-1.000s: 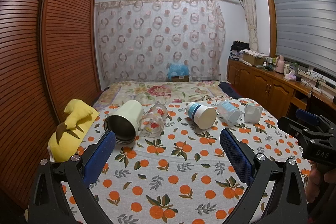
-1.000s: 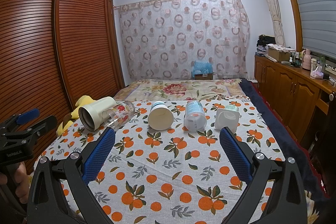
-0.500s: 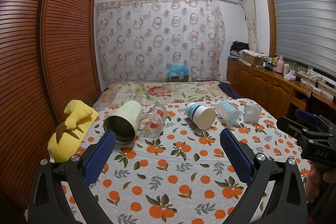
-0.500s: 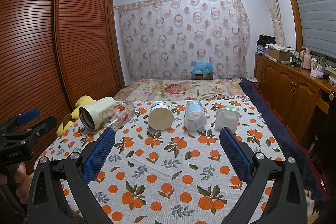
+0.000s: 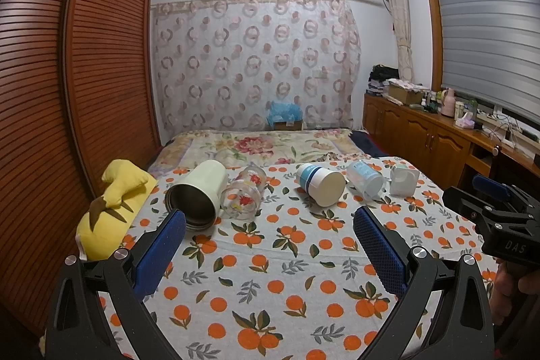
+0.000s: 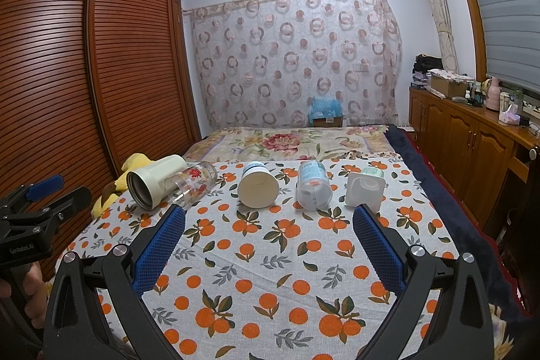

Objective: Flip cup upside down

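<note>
Left wrist view: nothing has shifted vs 1 s ago. Left gripper (image 5: 269,226) and right gripper (image 6: 269,225) both spread wide, empty; cream cup (image 5: 199,191) lies sideways, flip not begun.

Five cups lie on their sides in a row on one orange-print bedspread (image 6: 270,258): one cream steel-lined cup (image 6: 152,179); one clear glass with red flowers (image 6: 194,183); one white cup with a blue band (image 6: 258,188); one translucent cup with blue print (image 6: 314,188); one squarish white cup (image 6: 366,189); one yellow plush toy (image 5: 111,208); two grippers, one per hand.
</note>
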Demonstrator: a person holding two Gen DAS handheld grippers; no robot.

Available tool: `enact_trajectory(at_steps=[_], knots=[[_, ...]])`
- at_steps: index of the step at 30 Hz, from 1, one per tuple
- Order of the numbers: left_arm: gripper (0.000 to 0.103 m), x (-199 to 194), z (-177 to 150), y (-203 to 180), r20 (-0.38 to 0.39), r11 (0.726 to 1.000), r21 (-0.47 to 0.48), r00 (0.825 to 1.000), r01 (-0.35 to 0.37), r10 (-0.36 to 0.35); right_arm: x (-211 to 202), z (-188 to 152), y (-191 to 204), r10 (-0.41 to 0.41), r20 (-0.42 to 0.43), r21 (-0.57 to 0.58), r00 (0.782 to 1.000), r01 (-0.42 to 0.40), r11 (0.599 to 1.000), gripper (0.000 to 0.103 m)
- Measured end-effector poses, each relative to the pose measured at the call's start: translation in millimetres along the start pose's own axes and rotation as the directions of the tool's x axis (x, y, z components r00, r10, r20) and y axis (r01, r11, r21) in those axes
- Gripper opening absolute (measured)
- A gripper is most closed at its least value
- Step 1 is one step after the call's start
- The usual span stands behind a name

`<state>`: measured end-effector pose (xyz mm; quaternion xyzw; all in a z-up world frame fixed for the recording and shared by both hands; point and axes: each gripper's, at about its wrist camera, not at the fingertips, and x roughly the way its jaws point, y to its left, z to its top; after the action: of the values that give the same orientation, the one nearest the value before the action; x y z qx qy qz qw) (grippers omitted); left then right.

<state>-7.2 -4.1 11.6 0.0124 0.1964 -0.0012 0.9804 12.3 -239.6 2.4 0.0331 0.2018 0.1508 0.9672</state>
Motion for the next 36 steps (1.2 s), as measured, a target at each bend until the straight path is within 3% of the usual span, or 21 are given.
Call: enact_trajectory(at_steps=[11, 19, 30, 36], knots=[[0.096, 1, -2, -6, -0.041, 1.0, 0.002, 0.999, 0.012, -0.011, 7, -4, -12, -0.001, -0.021, 0.014, 1.0, 0.001, 1.0, 0.1], [0.096, 38, -8, -3, -0.09, 0.999, 0.032, 0.995, 0.043, -0.04, 21, 4, -31, -0.032, -0.029, -0.008, 0.999, 0.032, 0.999, 0.1], [0.096, 106, -2, -11, -0.174, 0.987, 0.114, 0.98, 0.114, -0.093, 88, 38, -78, -0.119, -0.105, -0.097, 0.987, 0.108, 0.989, 0.1], [0.096, 140, 4, -18, -0.233, 0.972, 0.098, 0.954, 0.215, -0.188, 139, 59, -106, -0.123, -0.219, -0.081, 0.968, 0.107, 0.991, 0.091]])
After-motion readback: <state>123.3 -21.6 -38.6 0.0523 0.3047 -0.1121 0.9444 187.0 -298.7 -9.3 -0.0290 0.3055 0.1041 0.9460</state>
